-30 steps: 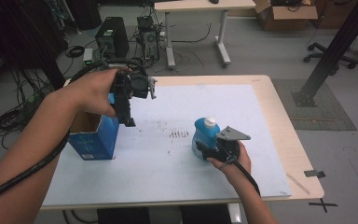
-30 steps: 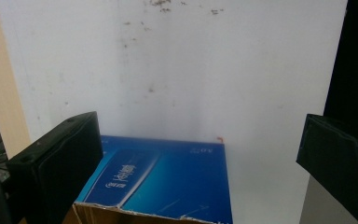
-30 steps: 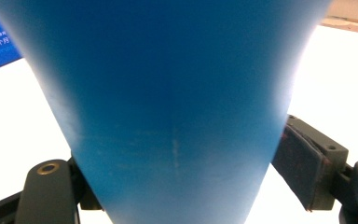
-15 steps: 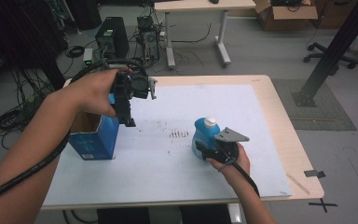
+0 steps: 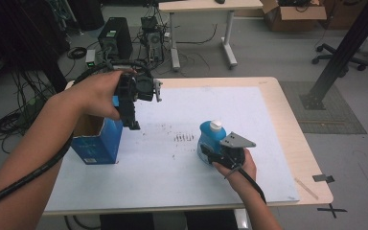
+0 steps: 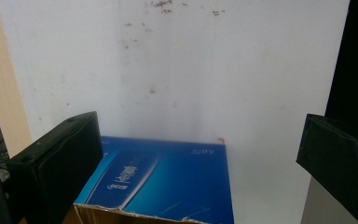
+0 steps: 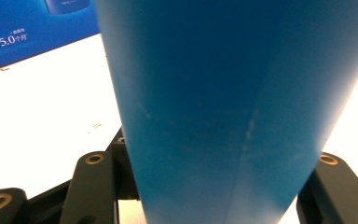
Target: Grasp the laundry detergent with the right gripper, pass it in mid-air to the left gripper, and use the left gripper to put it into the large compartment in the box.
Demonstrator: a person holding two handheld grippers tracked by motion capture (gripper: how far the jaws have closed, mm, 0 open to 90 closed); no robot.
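High view, left to right: the left gripper (image 5: 133, 103) hangs above the open blue box (image 5: 97, 141) at the left of the tabletop (image 5: 268, 120), likely waiting over it to steady or receive. In the left gripper view its fingers (image 6: 58, 161) stand spread wide with nothing between them, the box's top edge below. Right of centre, toward the near edge, the blue bottle (image 5: 211, 139) with a white cap stands upright. The right gripper (image 5: 215, 155) meets it from the near side; its fingers (image 7: 91, 186) have just been closing and now pinch the bottle's body (image 7: 223, 107), seemingly ready to lift it toward the box.
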